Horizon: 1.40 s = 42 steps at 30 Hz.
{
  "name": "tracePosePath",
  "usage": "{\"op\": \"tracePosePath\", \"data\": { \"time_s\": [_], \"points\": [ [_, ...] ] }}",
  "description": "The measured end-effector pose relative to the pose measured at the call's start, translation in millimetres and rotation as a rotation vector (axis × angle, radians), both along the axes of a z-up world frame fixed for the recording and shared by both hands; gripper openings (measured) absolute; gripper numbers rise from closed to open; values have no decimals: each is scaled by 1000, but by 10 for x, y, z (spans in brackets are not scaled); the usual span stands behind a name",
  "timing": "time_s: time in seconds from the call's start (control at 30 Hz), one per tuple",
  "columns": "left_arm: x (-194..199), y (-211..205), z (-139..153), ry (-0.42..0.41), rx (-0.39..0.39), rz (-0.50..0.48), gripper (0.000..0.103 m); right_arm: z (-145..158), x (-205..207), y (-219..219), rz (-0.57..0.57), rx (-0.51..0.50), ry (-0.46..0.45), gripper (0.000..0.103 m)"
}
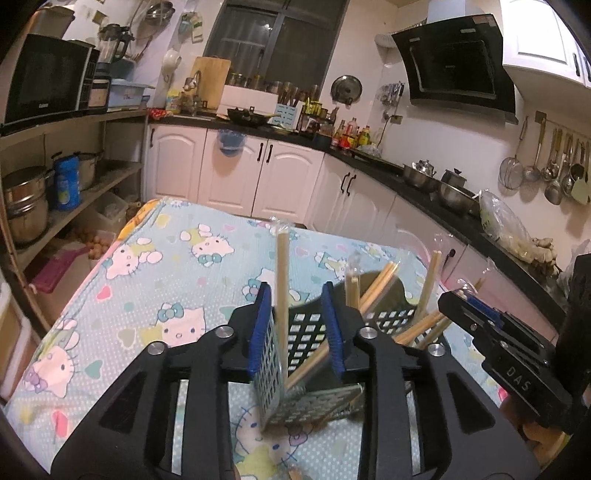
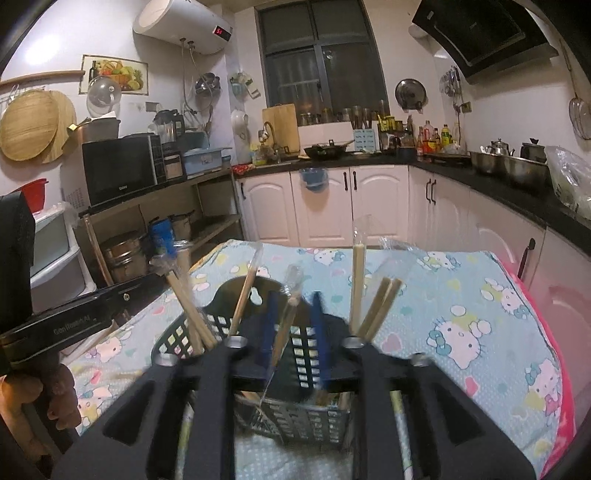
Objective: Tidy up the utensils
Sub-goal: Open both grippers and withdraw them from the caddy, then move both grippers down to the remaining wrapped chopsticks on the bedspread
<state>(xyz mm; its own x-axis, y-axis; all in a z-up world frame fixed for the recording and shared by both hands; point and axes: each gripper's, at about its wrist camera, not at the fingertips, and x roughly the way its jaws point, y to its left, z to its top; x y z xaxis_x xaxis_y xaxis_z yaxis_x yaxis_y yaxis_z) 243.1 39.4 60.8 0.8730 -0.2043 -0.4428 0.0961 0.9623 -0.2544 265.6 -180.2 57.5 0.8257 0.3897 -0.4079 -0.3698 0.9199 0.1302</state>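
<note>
We see small kitchen, night outside dark window (image 2: 317,70). White cabinets (image 2: 376,203) under black countertop (image 1: 369,162) wrap corner. Range hood (image 1: 458,62) right, water heater (image 2: 184,26) high left (red display lit). Microwave (image 2: 120,170) on open shelving (image 1: 74,177). Ladles (image 1: 554,166) hang on wall.

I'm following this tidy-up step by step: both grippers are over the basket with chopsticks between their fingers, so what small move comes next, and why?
Probably lift both grippers straight up and away. The left gripper and right gripper stand open, each around a wrapped chopstick pair already standing in the black basket, so their pads no longer seem to press.
</note>
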Motion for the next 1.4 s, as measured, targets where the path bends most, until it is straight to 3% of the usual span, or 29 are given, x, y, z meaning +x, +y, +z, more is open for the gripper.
{"op": "tracePosePath", "data": {
  "time_s": [0.13,0.33,0.63,0.9,1.4],
  "points": [
    [-77,-4,-11,8,2,4,35,18,-61,2,0,-11,9,34],
    [-229,27,21,13,17,13,53,38,-193,-27,14,-4,22,44],
    [-541,138,47,15,10,53,70,39,-440,-75,12,5,38,63],
    [-749,223,70,-9,1,58,79,89,-691,-172,-2,5,28,72],
    [-1108,391,-143,32,-14,98,84,-41,-969,-180,14,-20,58,76]
  ]
}}
